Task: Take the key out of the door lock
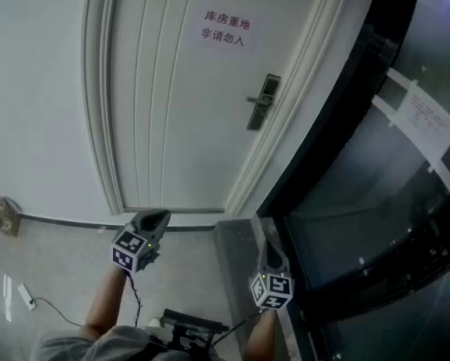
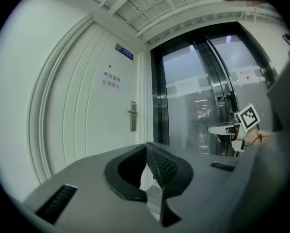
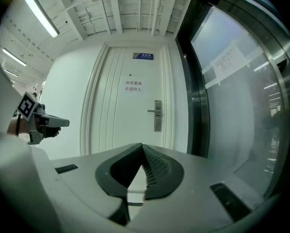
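Note:
The white door carries a metal lock plate with a lever handle, also in the left gripper view and the right gripper view. The lock is too far and small for me to make out a key. Both grippers hang low, well short of the door. My left gripper has its jaws together with nothing between them. My right gripper is likewise shut and empty. Each gripper shows in the other's view: the right gripper, the left gripper.
A dark-framed glass wall with taped paper notices runs along the right of the door. A printed sign hangs on the door. On the floor at left lie a small brown box and a white device with a cable.

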Motion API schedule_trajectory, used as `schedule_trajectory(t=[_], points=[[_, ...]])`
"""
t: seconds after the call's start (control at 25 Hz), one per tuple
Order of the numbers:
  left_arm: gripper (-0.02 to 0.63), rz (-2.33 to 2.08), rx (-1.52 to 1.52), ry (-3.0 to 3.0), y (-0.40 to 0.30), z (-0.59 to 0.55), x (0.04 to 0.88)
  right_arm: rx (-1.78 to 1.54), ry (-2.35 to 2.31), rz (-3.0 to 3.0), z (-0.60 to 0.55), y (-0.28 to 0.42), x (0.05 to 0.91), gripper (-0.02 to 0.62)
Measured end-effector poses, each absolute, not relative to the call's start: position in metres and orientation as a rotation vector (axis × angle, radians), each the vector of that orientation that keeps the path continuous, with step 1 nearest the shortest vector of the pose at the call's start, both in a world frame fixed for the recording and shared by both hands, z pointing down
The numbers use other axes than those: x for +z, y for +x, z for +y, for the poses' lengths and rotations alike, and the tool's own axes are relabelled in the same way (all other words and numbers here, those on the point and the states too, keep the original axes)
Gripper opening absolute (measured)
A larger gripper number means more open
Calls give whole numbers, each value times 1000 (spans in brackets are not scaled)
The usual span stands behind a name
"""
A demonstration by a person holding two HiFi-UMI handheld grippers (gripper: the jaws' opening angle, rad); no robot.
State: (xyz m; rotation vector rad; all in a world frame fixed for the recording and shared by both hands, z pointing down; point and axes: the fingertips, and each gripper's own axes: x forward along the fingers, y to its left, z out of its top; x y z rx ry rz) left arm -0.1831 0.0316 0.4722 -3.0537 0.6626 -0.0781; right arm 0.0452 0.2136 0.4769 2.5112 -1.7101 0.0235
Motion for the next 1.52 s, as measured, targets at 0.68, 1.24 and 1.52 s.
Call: schedule_trajectory(t=[0.68,1.24,1.52], points=[[-8,681,-87,-3047,-155,26,473,40,2521,-1777,204,74,479,12],[-8,750,-101,-3031,-124,24,479,54,2461,-1836,188,110,488,12],[-8,778,-120,-3029,-113,14,486,79,2440,-1863,172,123,496,12]])
